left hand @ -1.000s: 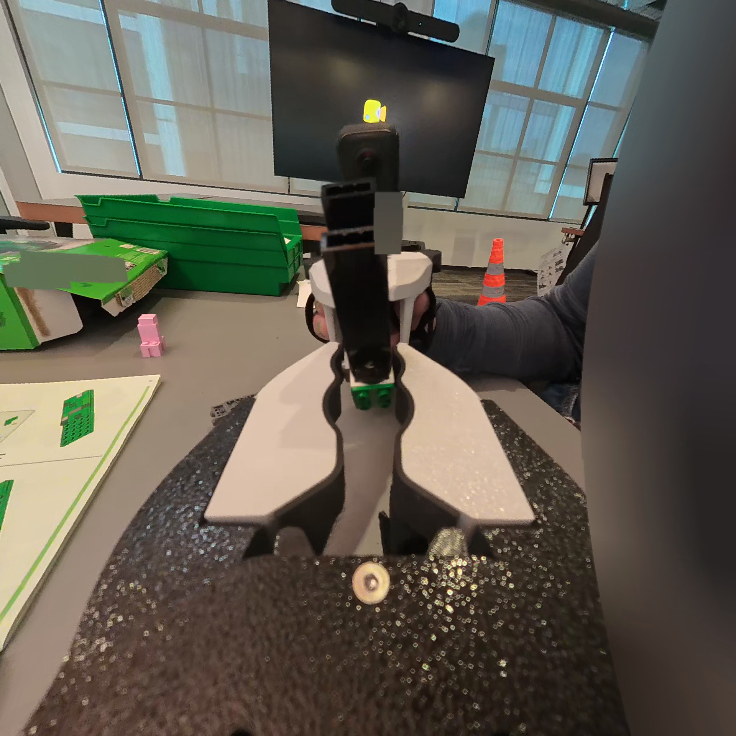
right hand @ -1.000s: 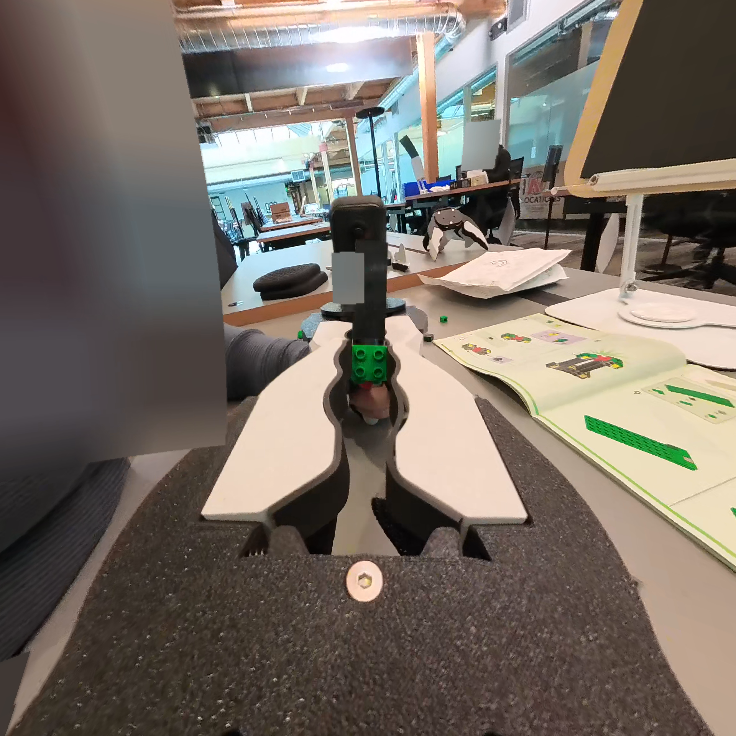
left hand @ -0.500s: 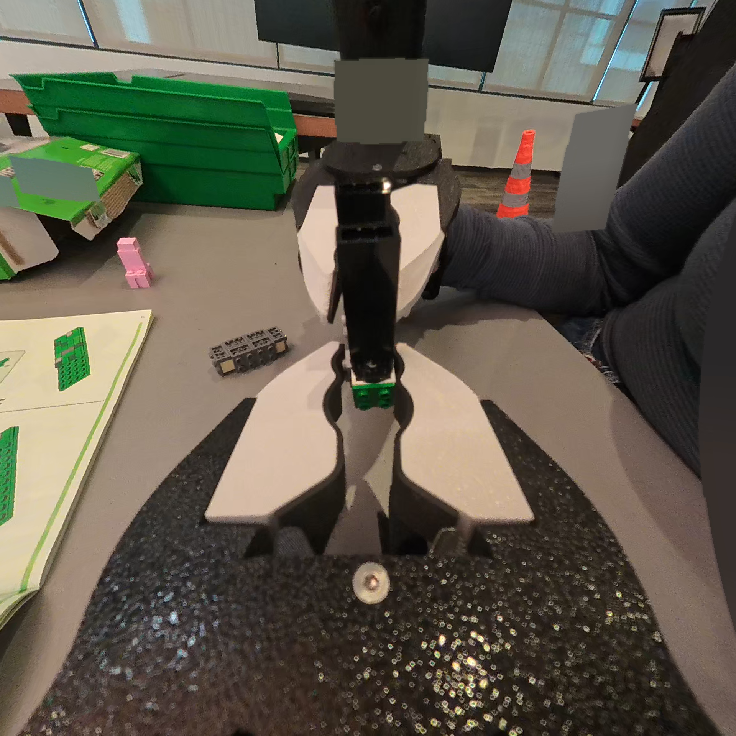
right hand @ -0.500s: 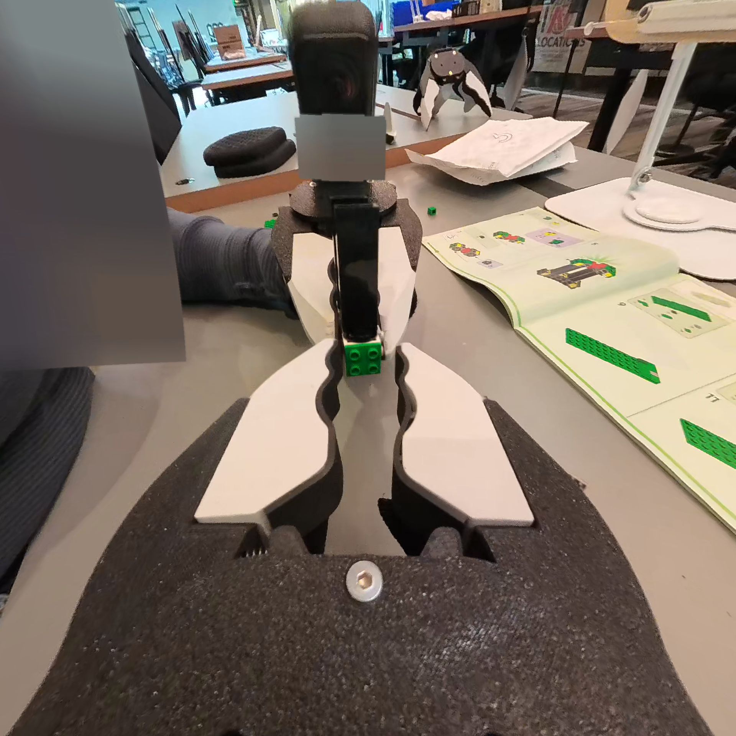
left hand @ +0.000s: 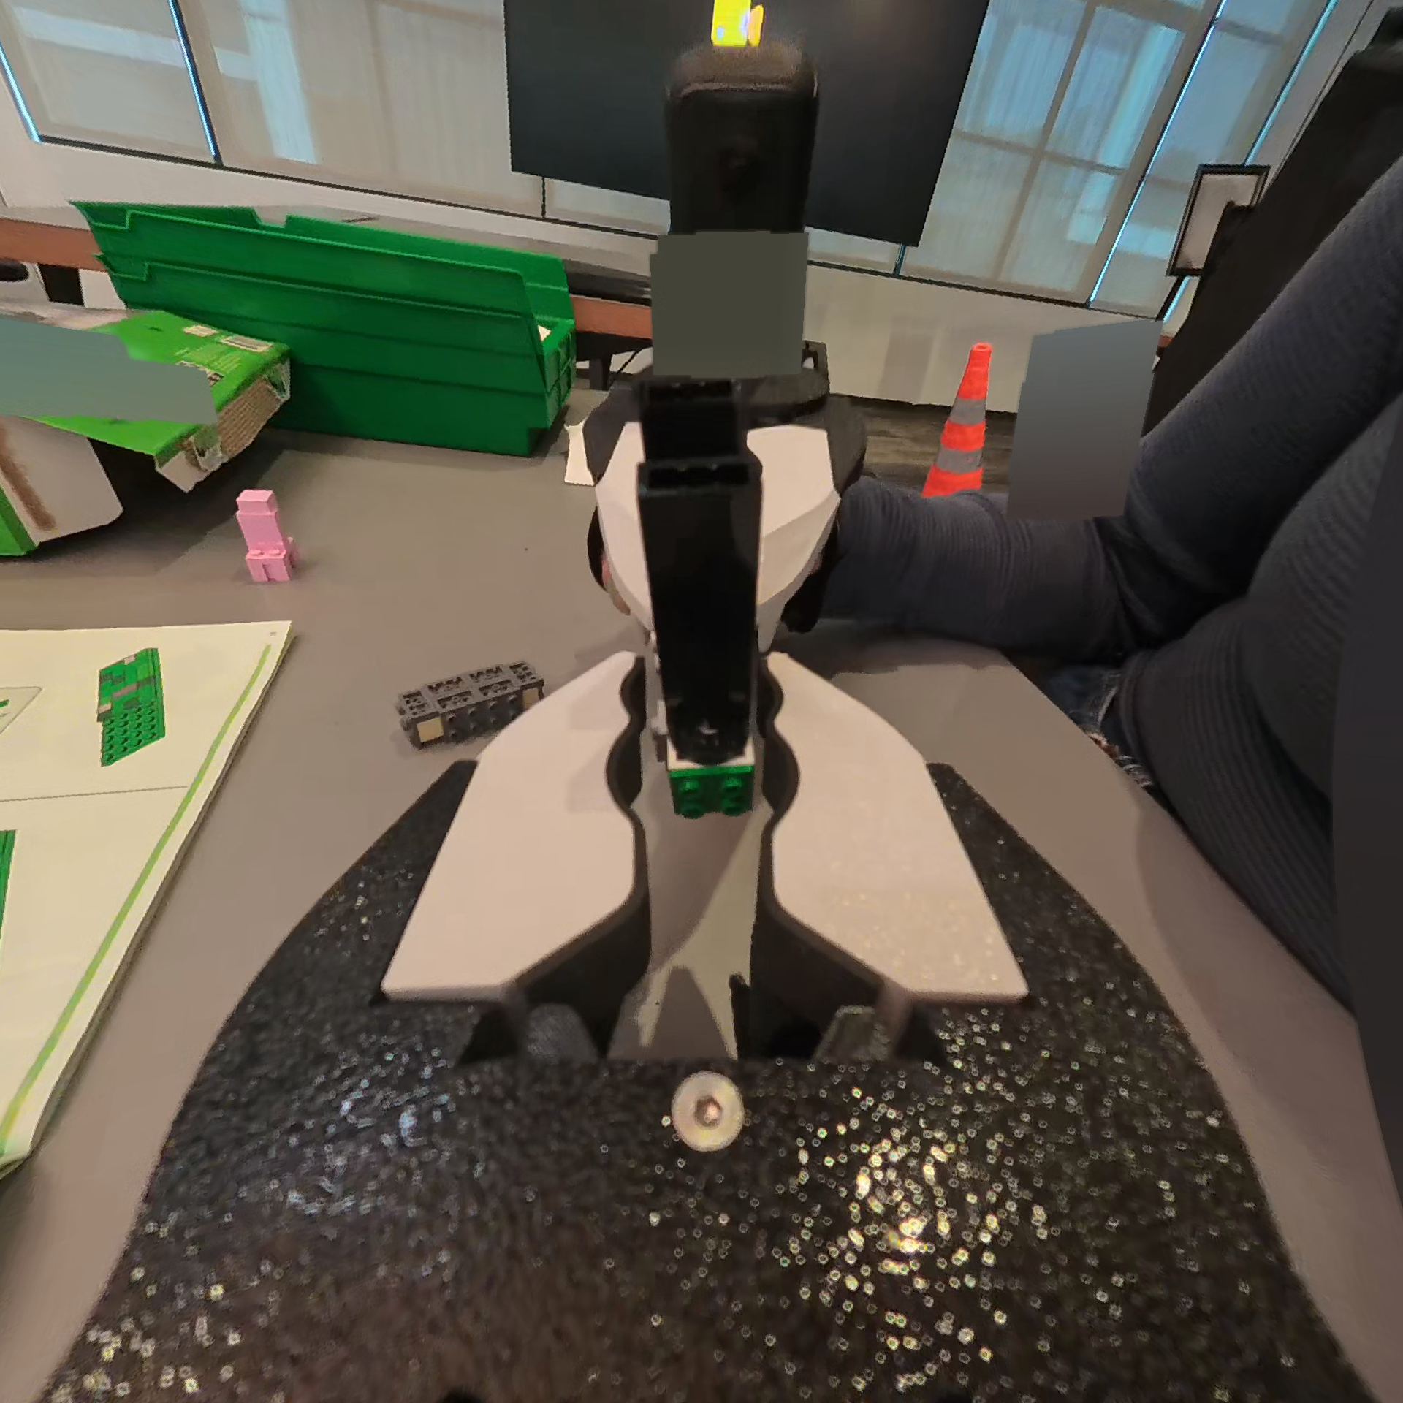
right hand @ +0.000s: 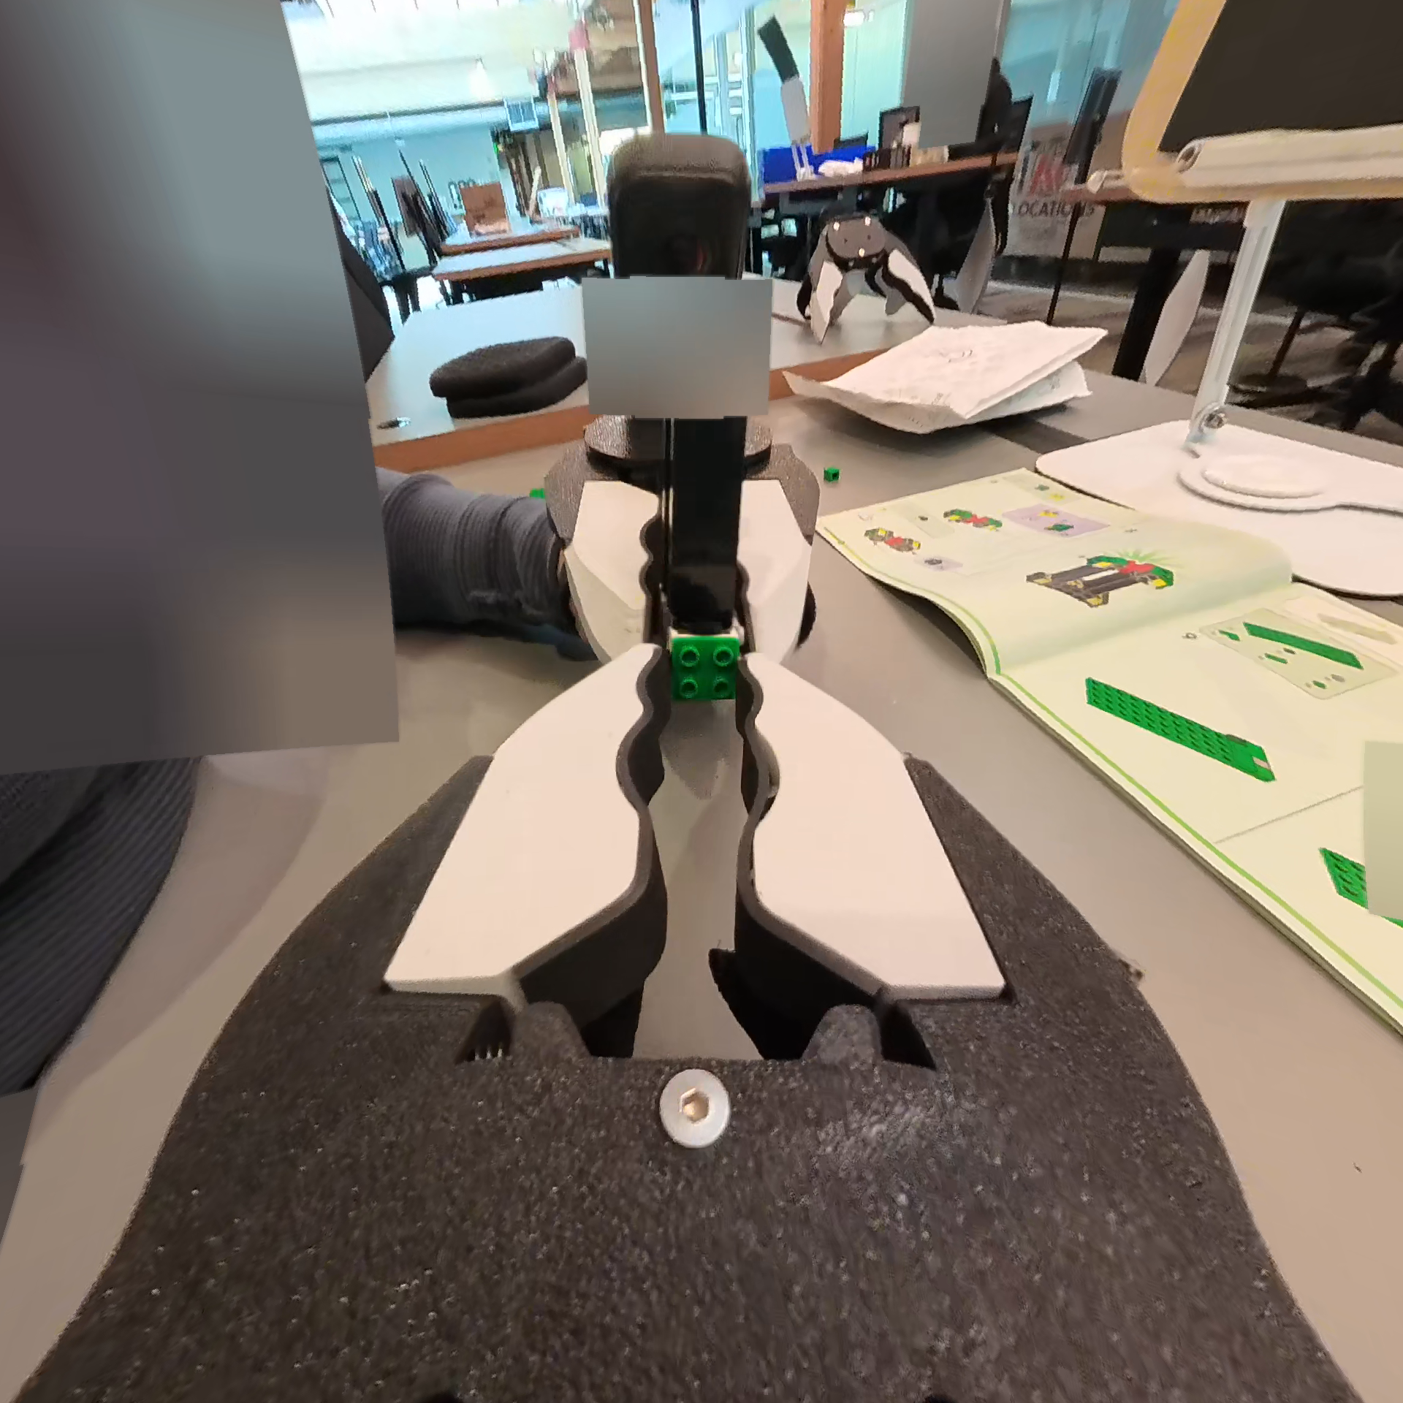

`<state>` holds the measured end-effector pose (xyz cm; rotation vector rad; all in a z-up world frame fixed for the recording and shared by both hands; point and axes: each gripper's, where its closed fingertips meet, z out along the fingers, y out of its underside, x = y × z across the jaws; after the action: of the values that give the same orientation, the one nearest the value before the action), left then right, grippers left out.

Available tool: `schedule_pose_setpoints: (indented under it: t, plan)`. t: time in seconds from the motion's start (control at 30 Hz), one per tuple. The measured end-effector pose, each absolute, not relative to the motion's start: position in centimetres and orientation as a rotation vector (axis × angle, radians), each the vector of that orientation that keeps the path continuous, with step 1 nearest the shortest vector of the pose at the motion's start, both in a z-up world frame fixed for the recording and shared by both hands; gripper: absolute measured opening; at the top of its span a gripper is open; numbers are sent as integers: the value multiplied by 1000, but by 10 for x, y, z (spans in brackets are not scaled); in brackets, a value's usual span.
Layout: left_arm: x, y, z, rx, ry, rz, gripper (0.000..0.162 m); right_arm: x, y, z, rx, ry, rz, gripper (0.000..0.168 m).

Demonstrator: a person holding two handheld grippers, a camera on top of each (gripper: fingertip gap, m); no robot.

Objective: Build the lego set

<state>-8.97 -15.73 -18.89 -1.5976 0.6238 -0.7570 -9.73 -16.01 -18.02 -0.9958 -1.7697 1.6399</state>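
My left gripper [left hand: 710, 759] and right gripper [right hand: 702, 668] both close on the black-and-green lego column [left hand: 702, 607], held above the table's near edge [left hand: 455, 592]; I must press straight, without twisting.

I can't see the hand behind the far gripper [left hand: 710, 547]. The booklet [left hand: 114, 820] runs off at nine o'clock; the pink figure [left hand: 264, 537] is blurry.

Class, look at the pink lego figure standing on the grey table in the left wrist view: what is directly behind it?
Behind the pink figure lies bare grey table, then the stacked green bins. A tilted green box stands to its back left. The bins' insides are hidden.
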Motion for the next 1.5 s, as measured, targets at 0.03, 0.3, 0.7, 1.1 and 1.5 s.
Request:
schedule_pose_setpoints:
  t: [0.03, 0.3, 0.7, 1.1, 1.5]
  plan:
    - [-89, -157, -188, -1592, 624, -754, 25, -98, -162, -179, -987, -1757, 1659, 15]
    - [-86, -159, -177, -1509, 581, -796, 22, -99, -167, -172, -930, -1684, 1752, 15]
    - [-82, -161, -176, -1499, 593, -840, 21, -93, -169, -171, -852, -1698, 1771, 15]
    - [-111, -141, -202, -1736, 475, -610, 20, -101, -72, -204, -1426, -1549, 1236, 40]
    - [-107, -141, -213, -1819, 509, -613, 20, -106, -55, -273, -1743, -1743, 680, 34]
